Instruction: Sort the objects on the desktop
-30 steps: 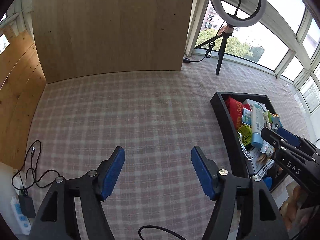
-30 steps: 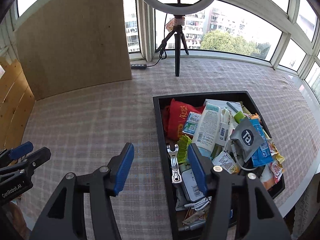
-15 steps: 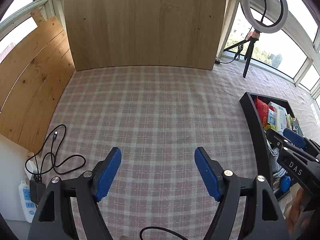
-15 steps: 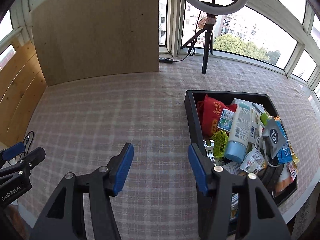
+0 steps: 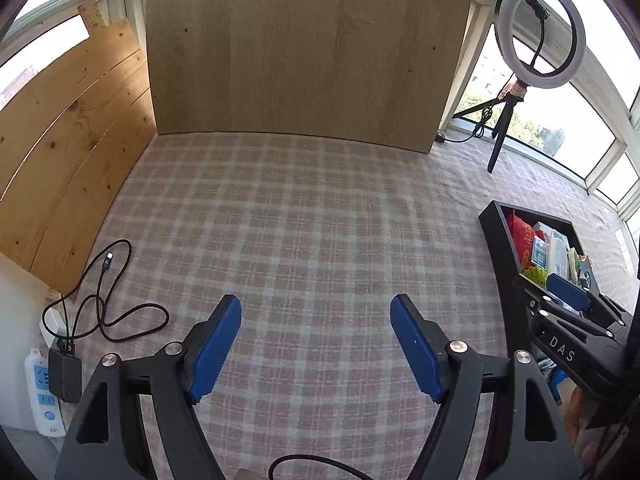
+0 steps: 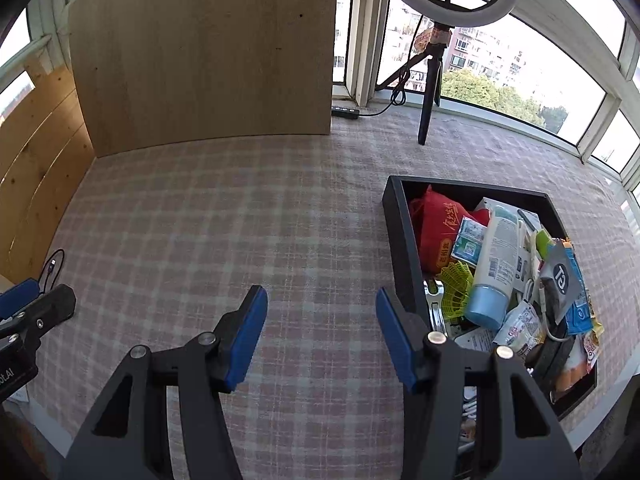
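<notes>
Your surface is a table under a pink plaid cloth (image 5: 304, 232). On it at your right sits the black tray (image 6: 400, 256), crammed full. A ring light tripod (image 6: 428, 100) stands at the back, a black cable (image 5: 108, 300) coils far left.

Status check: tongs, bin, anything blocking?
Left tongs open, empty. Right tongs open, empty, beside black bin. Bin full, unsorted. Checked cloth unobstructed.
</notes>
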`<move>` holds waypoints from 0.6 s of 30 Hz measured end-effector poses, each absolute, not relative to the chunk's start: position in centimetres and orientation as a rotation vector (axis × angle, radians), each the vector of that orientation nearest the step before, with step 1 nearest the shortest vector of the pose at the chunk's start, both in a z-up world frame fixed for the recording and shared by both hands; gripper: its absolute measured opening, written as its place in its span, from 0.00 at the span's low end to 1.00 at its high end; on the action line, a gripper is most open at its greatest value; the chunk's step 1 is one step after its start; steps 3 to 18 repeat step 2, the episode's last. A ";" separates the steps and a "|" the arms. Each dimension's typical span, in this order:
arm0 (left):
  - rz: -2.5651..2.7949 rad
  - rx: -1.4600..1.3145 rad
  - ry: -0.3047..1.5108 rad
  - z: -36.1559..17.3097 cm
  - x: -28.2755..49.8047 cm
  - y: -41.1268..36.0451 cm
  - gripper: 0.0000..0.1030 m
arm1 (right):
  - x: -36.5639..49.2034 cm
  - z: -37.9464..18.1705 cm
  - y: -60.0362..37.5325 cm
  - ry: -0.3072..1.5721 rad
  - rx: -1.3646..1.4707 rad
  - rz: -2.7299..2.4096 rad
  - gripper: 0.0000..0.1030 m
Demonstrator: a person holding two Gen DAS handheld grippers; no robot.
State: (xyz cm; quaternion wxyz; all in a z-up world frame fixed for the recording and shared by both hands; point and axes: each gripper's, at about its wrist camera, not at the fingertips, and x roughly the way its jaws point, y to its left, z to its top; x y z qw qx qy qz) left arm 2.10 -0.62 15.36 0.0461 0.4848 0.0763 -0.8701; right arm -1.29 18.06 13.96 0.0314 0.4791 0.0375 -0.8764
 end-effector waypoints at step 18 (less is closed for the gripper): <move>-2.650 1.492 0.230 15.2 2.0 -0.6 0.74 | -1.3 13.7 18.0 0.112 1.482 -2.693 0.54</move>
